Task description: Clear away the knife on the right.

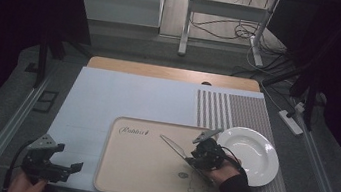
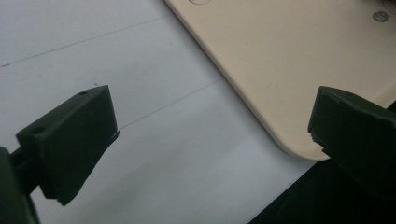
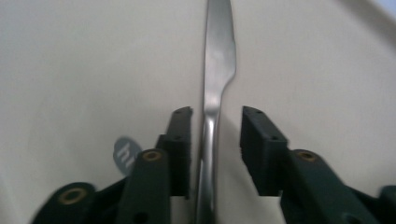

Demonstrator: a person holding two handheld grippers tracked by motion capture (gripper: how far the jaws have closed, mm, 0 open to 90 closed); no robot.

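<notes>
Between the right gripper (image 3: pixel 215 135)'s parted, not-yet-gripping jaws lies a slim silver metal knife (image 3: pixel 217 70), nearer one jaw, so closing could skew it.

Your right gripper (image 3: pixel 215 116) sits low over the beige tray (image 3: pixel 84 74), its two black jaws parted with a metal knife (image 3: pixel 217 60) running between them. The knife's handle lies close against the left jaw, with a clear gap to the right jaw. The blade reaches away toward the far edge of the view. A small grey round mark (image 3: pixel 125 154) shows on the tray beside the left jaw.
</notes>
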